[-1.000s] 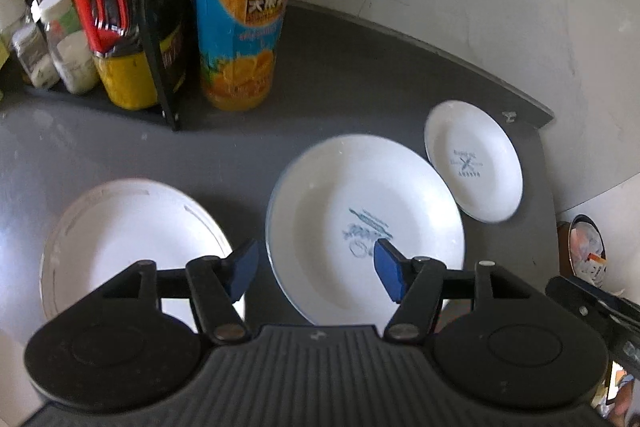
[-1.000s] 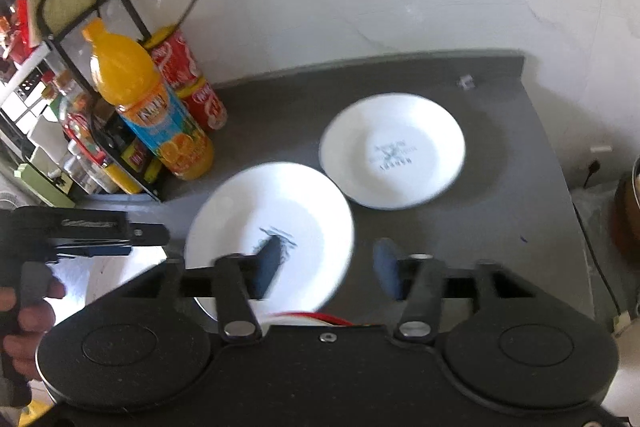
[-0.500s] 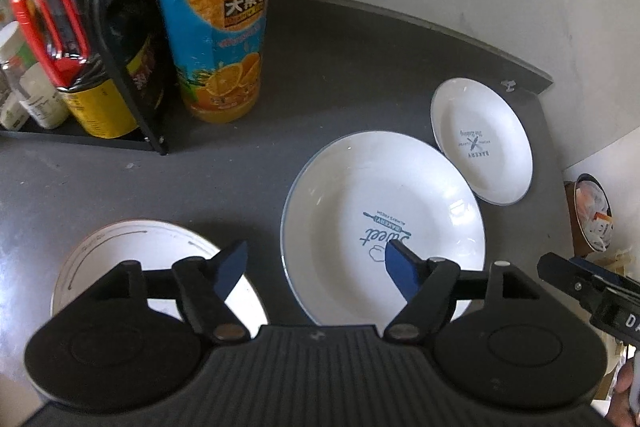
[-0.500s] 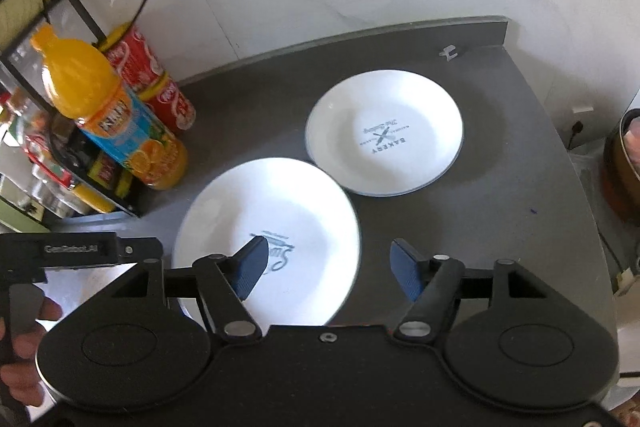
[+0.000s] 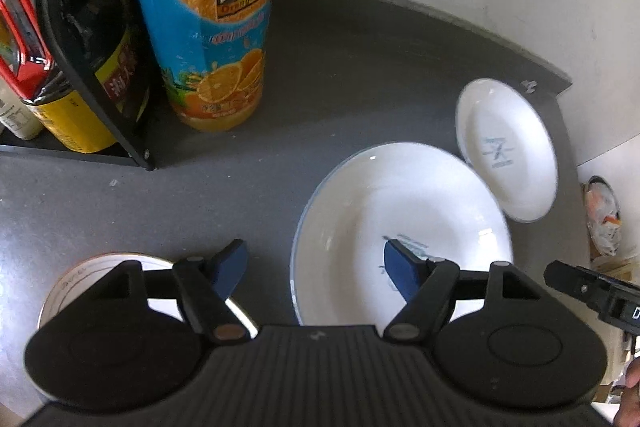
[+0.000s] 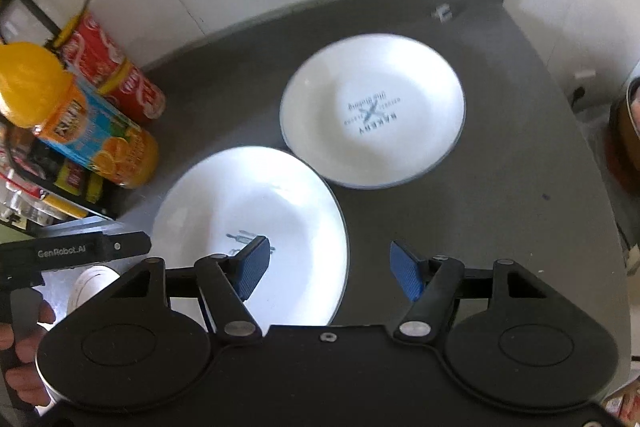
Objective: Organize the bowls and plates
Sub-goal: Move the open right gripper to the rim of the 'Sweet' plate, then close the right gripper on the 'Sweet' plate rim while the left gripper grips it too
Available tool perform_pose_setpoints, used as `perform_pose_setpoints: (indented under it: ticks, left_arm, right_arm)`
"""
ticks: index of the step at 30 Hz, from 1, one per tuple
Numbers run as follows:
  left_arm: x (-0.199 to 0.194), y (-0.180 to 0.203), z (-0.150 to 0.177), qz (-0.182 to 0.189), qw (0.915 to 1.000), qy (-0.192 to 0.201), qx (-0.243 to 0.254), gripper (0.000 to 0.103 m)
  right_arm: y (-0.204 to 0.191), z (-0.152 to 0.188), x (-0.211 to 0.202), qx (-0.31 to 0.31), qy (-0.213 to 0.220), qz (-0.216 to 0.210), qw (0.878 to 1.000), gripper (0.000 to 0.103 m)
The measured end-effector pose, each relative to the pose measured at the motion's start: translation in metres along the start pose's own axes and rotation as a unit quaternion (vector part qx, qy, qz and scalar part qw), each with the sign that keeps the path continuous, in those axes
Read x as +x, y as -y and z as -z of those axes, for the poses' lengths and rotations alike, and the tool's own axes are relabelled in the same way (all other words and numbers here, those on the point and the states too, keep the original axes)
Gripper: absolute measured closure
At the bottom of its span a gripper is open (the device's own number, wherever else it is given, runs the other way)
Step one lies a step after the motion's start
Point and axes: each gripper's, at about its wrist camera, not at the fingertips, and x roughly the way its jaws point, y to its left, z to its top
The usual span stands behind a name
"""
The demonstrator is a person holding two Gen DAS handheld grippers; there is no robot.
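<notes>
Worktop (image 6: pixel 500 227): dark grey, with a curved back edge against the wall and a drop-off at its right side. The bare stretch at right, in front of my right tool, is the best room I have for moving.

Big plate (image 6: pixel 256 219): white, flat on the worktop, centre. My right tool (image 6: pixel 325 267) hangs above its right rim, jaws wide, holding nothing. My left tool (image 5: pixel 314 267) hangs just off its left rim, also wide and empty. Risk: a thin glazed rim may slip from the pads, or I may shove it into its neighbour.

Small plate (image 6: pixel 374 111): behind and right of the big plate, rims nearly touching. Little slack between them, so a nudge could chip one. It lies nearer the right edge, so a push that way could send it off.

Third plate (image 5: pixel 100 275): front left, partly hidden under my left tool.

Juice bottle (image 5: pixel 208 27): tall, back left, beside a rack (image 5: pixel 92 67) of jars. A left sweep could topple it.
</notes>
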Motion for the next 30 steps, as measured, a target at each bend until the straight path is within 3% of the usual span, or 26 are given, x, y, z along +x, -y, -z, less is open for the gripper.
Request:
perform_pose_setpoints:
  ticks: [6,8,15,19,24,25,26,30]
  left_arm:
    - [0.021,-0.009,-0.003,-0.004,0.9998,-0.015,-0.013,0.032]
    - [0.027,-0.013,-0.003,-0.006,0.9996,-0.022,-0.017,0.036]
    - [0.046,-0.019,0.000,-0.008,0.9989,-0.045,-0.015,0.051]
    - [0.058,-0.022,0.002,-0.001,0.9976,-0.067,-0.020,0.066]
    - [0.061,-0.023,0.003,0.015,0.9973,-0.069,-0.021,0.082]
    - [0.061,-0.023,0.002,0.019,0.9971,-0.070,-0.024,0.086]
    - [0.062,-0.023,0.001,0.020,0.9969,-0.071,-0.028,0.086]
    - [0.061,-0.019,0.003,0.014,0.9972,-0.062,-0.039,0.086]
  right_arm:
    - [0.006,-0.006,0.025,0.004,-0.041,0.008,0.999,0.043]
    - [0.009,-0.006,0.033,0.003,-0.059,0.011,0.998,0.048]
    - [0.014,-0.004,0.054,0.006,-0.096,0.021,0.995,0.051]
    - [0.012,-0.002,0.066,0.007,-0.114,0.023,0.993,0.069]
    - [0.013,-0.003,0.077,0.019,-0.122,0.008,0.992,0.076]
    - [0.013,-0.004,0.077,0.020,-0.122,0.002,0.992,0.083]
    - [0.013,-0.004,0.078,0.023,-0.122,-0.006,0.992,0.087]
    - [0.010,-0.003,0.076,0.015,-0.109,-0.010,0.994,0.088]
